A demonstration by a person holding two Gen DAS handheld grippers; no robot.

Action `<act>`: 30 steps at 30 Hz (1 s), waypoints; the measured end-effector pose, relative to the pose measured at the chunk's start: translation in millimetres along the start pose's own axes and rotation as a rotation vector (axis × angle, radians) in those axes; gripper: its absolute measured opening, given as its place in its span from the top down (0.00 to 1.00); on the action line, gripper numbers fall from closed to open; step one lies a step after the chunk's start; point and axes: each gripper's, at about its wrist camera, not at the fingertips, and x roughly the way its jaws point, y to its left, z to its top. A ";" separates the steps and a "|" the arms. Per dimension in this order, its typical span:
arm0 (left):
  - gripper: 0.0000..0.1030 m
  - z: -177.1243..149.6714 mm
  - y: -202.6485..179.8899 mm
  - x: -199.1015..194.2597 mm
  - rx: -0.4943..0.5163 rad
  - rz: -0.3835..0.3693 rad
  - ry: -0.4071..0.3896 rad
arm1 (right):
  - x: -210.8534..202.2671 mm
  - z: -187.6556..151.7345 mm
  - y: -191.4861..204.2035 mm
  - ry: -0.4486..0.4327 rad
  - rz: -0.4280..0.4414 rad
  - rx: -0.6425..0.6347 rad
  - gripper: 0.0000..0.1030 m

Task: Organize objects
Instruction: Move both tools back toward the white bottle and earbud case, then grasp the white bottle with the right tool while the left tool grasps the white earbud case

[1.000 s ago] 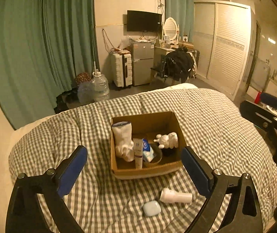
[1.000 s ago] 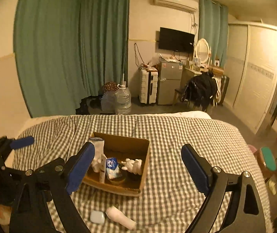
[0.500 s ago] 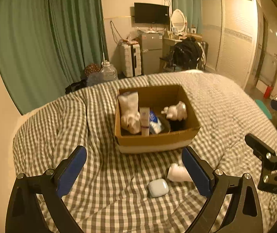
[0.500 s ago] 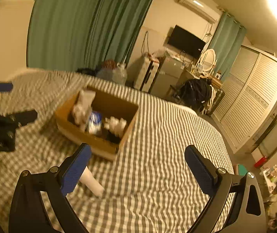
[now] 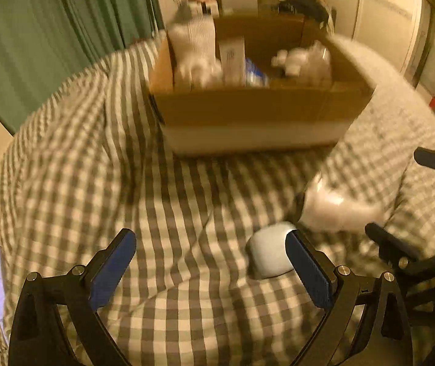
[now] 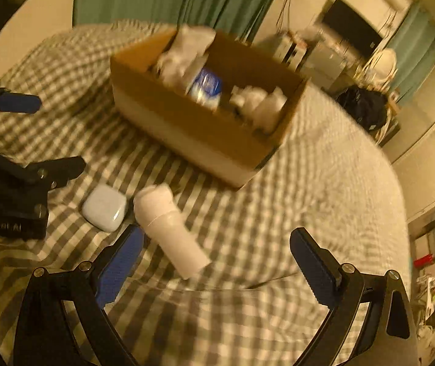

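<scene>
While both views are smeared by motion blur, each tool's state is plain: the left tool (image 5: pixel 210 259) has its blue-padded jaws spread wide with nothing between them, and the right tool (image 6: pixel 214 259) is likewise wide open and holds nothing. In the left wrist view, the left tool's right-hand finger (image 5: pixel 307 270) overlaps the edge of the small pale-blue rounded plastic case (image 5: pixel 267 251), though whether it touches cannot be told. In the right wrist view, the white cylindrical plastic bottle (image 6: pixel 168 228) lies on its side on the grey-and-white checked bed cover (image 6: pixel 278 213), with its lower end between the right tool's fingers but apart from both pads. The case (image 6: pixel 104 207) lies just beside the bottle's wider end, on its left.

The right wrist view shows the bottle's whole length and the left tool (image 6: pixel 34 134) from outside, near the case; the left wrist view shows the bottle (image 5: pixel 336 207) only as a white blur, with the right tool (image 5: pixel 415 201) at the frame's edge.

The open brown cardboard box (image 5: pixel 260 113) stands on the bed beyond both loose items. Inside it are a white crumpled cloth-like bundle (image 5: pixel 194 52) at the left, an upright white tube (image 5: pixel 232 59), a blue-and-white packet (image 6: pixel 206 87), and a lumpy white figure (image 6: pixel 260 103) at the right.
</scene>
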 end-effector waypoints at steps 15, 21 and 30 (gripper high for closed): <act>0.02 -20.6 -8.8 39.0 0.000 -0.119 0.129 | 84.1 -10.6 10.6 0.183 0.202 0.001 0.63; 0.15 -19.9 -45.2 38.2 0.142 -0.153 0.127 | 68.5 -22.4 -12.8 0.116 0.143 0.114 0.69; 0.43 -25.1 -72.8 49.5 0.228 -0.175 0.162 | 67.5 -34.9 -49.0 0.105 0.148 0.291 0.69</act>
